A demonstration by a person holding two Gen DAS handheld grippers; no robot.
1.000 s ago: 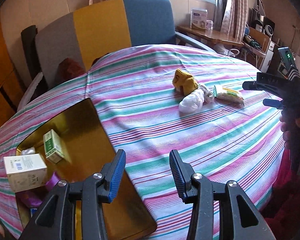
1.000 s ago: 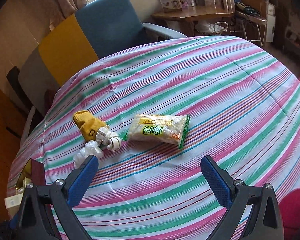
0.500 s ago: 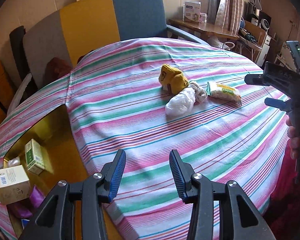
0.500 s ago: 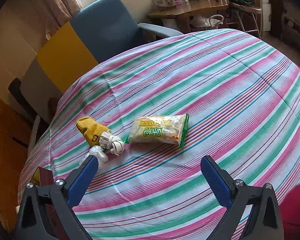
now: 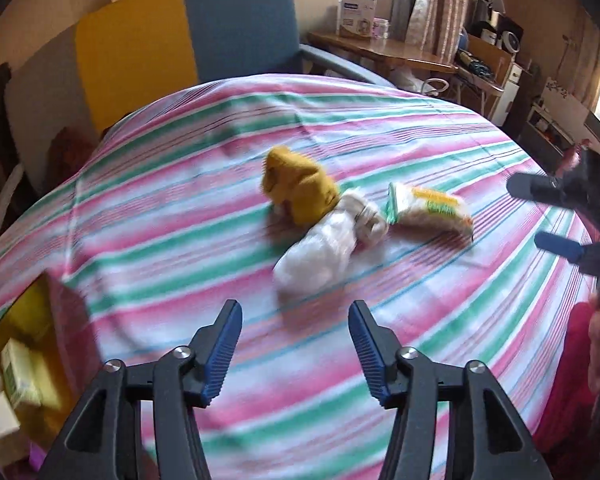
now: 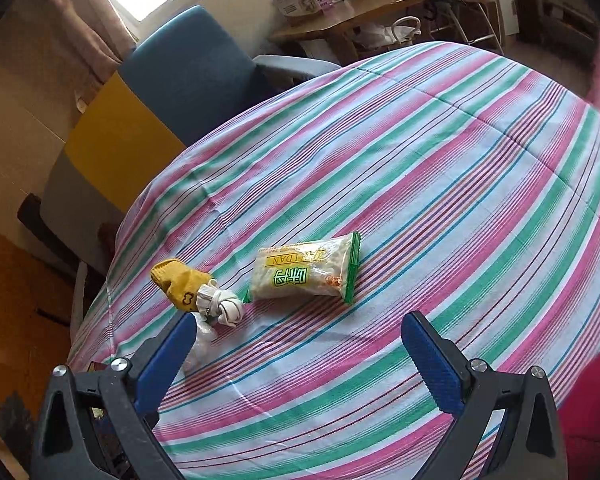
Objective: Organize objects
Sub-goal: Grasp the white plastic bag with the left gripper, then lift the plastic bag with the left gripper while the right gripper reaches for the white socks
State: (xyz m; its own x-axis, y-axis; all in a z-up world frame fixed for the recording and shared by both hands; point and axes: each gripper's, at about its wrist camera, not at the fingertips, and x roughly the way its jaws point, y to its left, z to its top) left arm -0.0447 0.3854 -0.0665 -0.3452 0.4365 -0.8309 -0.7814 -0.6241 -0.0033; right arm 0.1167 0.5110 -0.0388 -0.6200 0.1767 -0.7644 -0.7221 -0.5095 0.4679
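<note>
- Left hand-held gripper [image 5: 295, 346], seen from its own camera: blue pads parted about halfway, jaws just widened, nothing between them, only striped cloth below.
- Right hand-held gripper [image 6: 298, 354]: jaws spread wide, gripping nothing, poised above the near part of the worktop [image 6: 440, 168]; also caught at the right edge of the left wrist view [image 5: 548, 216], fingers apart.
- Round worktop under a pink, green and white striped cloth.
- Cluster of loose things toward the middle of the worktop, somewhat nearer its left edge: yellow sock [image 6: 178, 282], touching a knotted white sock [image 6: 222, 304], with a crumpled clear plastic bag [image 5: 320, 254] pressed against both on the near side.
- Green-and-yellow snack packet [image 6: 304, 274] lying flat just beside the white sock, toward the worktop's centre, one end almost meeting the sock.
- Gold-lined open box [image 5: 40, 320] at the near left edge of the worktop, holding a small green carton [image 5: 18, 376]; other contents blurred.
- Left wrist view smeared by motion; fine detail on the socks and bag unclear there.
- Beyond the far edge: blue armchair [image 6: 196, 76] and a yellow panel [image 5: 136, 48] beside it.
</note>
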